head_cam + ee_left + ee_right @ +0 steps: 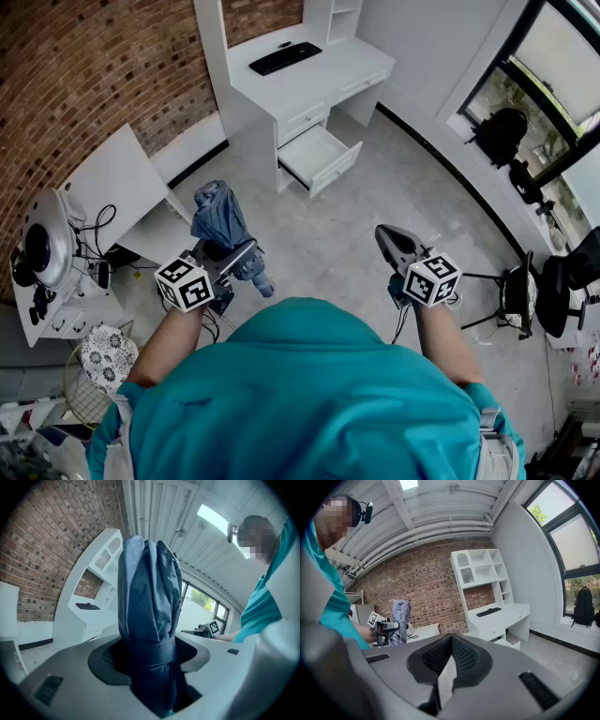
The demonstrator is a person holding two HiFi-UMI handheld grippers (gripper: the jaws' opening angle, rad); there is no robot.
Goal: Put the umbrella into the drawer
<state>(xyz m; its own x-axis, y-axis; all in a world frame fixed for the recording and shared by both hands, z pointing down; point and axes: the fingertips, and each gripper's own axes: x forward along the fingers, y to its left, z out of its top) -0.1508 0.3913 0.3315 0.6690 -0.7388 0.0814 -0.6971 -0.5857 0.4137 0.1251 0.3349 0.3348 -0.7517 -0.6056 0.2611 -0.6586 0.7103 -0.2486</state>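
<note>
Well short of the open drawer (319, 157), left tool (234, 259) clamps the umbrella (216, 217), right tool (385, 235) closed, empty. Carry step, I'd say; next needs walking it over.

Office-like room around me: white desk (323, 80) with keyboard (285, 57); brick wall (84, 66) left of desk, chairs (565, 277) right.
</note>
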